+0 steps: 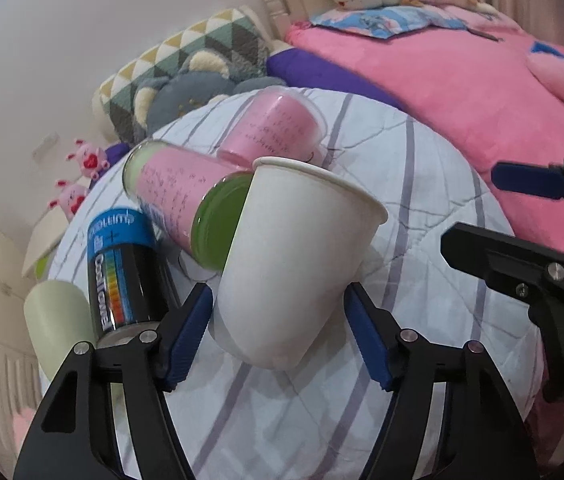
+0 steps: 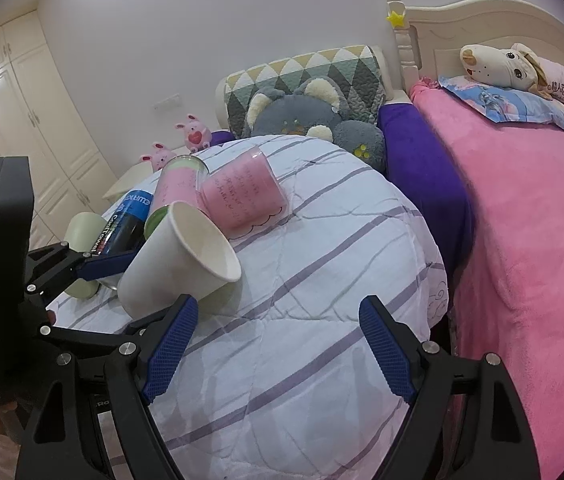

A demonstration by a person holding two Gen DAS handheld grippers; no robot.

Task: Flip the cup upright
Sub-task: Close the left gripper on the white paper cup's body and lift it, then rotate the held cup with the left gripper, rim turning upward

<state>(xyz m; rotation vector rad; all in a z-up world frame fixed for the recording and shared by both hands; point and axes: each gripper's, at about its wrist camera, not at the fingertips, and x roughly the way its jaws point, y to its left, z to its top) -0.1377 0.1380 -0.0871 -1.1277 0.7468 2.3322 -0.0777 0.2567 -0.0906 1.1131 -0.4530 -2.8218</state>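
Observation:
A white paper cup (image 1: 293,256) is tilted, its open rim up and away, its base low between the blue pads of my left gripper (image 1: 278,332). The pads sit close on both sides of the cup's lower wall and appear to grip it. In the right wrist view the same cup (image 2: 178,260) leans with its mouth toward the right, the left gripper's fingers (image 2: 106,266) around it. My right gripper (image 2: 278,348) is open and empty over the striped quilt, just right of the cup.
Two pink clear-walled cups (image 1: 278,128) (image 1: 178,192) lie on the white striped quilt (image 1: 421,184) behind the paper cup. A black-and-blue can (image 1: 122,268) and a pale green cup (image 1: 58,320) lie to the left. A pink blanket (image 2: 529,208) covers the bed at right.

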